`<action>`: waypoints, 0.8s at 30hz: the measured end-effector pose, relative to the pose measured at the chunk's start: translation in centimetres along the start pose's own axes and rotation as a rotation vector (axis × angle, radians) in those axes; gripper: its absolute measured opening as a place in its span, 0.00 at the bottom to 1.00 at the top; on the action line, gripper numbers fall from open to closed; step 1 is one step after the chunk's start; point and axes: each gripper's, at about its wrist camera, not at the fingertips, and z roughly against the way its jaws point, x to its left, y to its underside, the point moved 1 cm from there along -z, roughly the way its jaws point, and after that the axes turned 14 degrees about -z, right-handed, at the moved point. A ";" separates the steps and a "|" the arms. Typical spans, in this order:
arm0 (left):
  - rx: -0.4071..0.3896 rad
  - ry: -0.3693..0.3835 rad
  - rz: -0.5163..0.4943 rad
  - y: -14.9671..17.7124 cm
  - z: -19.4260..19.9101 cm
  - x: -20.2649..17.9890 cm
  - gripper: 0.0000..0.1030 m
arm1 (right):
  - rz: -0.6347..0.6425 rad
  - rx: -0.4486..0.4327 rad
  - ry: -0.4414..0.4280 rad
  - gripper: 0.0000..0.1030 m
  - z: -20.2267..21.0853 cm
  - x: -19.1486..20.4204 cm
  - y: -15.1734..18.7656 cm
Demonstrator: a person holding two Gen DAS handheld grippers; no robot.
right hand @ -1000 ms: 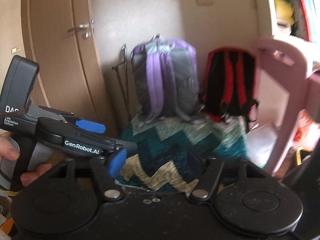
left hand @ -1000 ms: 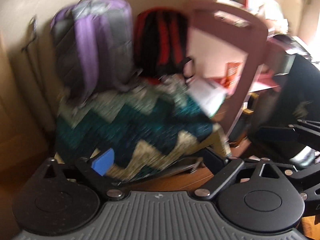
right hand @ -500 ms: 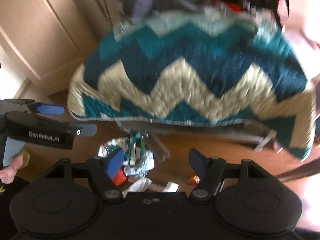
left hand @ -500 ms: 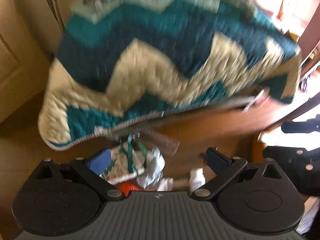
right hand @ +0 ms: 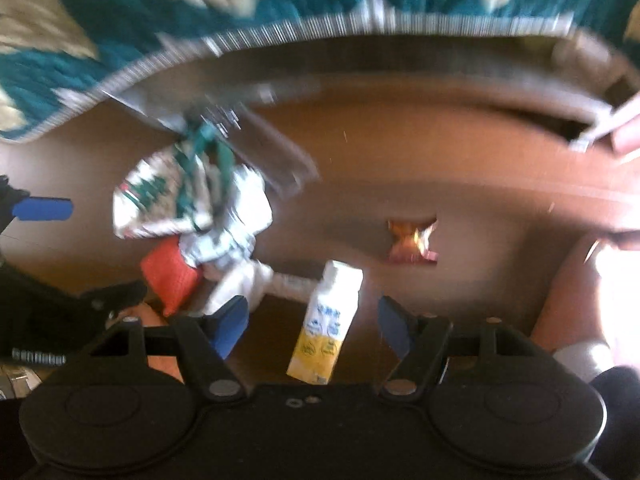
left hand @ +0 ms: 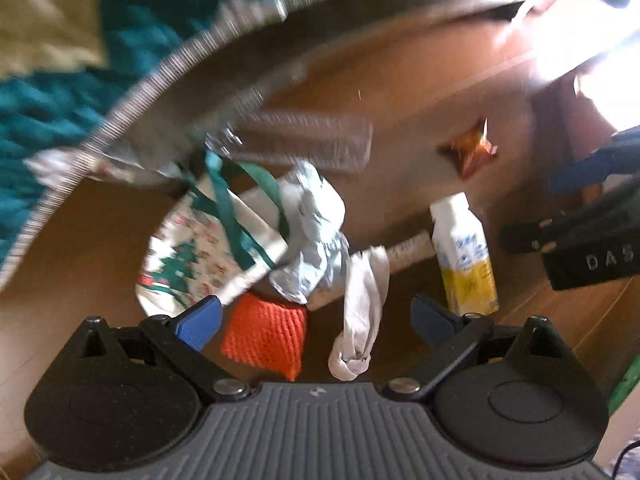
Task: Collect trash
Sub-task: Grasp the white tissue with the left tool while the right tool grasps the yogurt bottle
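Trash lies on a wooden floor [left hand: 400, 92] under a bed edge. A white and yellow carton [left hand: 464, 256] lies at right; it also shows between my right fingers in the right wrist view [right hand: 326, 326]. A crumpled white paper [left hand: 314, 236], a twisted white tissue [left hand: 362, 316], an orange knitted piece [left hand: 266, 336] and a Christmas-print bag with green handles [left hand: 200, 248] lie together. A shiny orange wrapper [left hand: 472, 150] lies further off. My left gripper [left hand: 316, 318] is open above the tissue. My right gripper [right hand: 314, 324] is open above the carton.
A teal and cream zigzag quilt [left hand: 60, 64] hangs over the bed edge above the trash and shows in the right wrist view [right hand: 200, 12] too. A clear plastic tray [left hand: 308, 144] lies by the bag. The other gripper [left hand: 592, 248] shows at right.
Both cameras have tilted down from the backpacks and quilt to the floor and moved closer to the trash. Both grippers stay open.
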 end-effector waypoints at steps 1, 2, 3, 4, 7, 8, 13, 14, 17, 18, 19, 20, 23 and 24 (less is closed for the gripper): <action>0.017 0.012 -0.004 0.1 -1.2 -0.1 0.98 | -0.015 0.027 0.007 0.69 -1.1 -0.2 -0.1; 0.032 0.030 -0.013 0.3 -2.6 -0.3 0.98 | -0.032 0.053 0.017 0.69 -2.3 -0.5 -0.2; 0.047 0.040 -0.022 0.3 -3.7 -0.5 0.98 | -0.050 0.074 0.025 0.69 -3.2 -0.8 -0.3; 0.068 0.052 -0.030 0.4 -4.9 -0.8 0.98 | -0.068 0.095 0.032 0.69 -4.1 -1.0 -0.4; 0.105 0.093 -0.015 0.7 -7.6 -1.3 0.98 | -0.094 0.144 0.050 0.69 -6.7 -1.3 -0.3; 0.118 0.107 -0.004 0.8 -8.5 -1.4 0.98 | -0.098 0.156 0.053 0.69 -7.4 -1.3 -0.3; 0.149 0.137 0.014 1.0 -11.7 -2.1 0.98 | -0.120 0.178 0.070 0.69 -10.0 -1.4 -0.2; 0.153 0.139 0.011 1.1 -12.1 -2.4 0.98 | -0.132 0.184 0.072 0.69 -10.4 -1.5 -0.3; 0.164 0.152 0.008 1.4 -13.3 -2.8 0.98 | -0.156 0.201 0.074 0.69 -11.7 -1.8 -0.4; 0.165 0.157 0.009 1.4 -13.6 -2.9 0.98 | -0.155 0.206 0.079 0.69 -12.1 -1.8 -0.3; 0.166 0.160 0.008 1.5 -13.8 -3.0 0.98 | -0.154 0.215 0.081 0.69 -12.5 -1.7 -0.3; 0.169 0.160 0.008 1.5 -14.1 -3.2 0.98 | -0.152 0.223 0.080 0.69 -12.8 -1.6 -0.3; 0.187 0.158 0.004 1.8 -14.9 -3.4 0.97 | -0.141 0.250 0.068 0.68 -13.6 -1.4 -0.2; 0.187 0.160 0.000 1.7 -15.1 -3.5 0.96 | -0.133 0.252 0.069 0.68 -13.8 -1.4 -0.1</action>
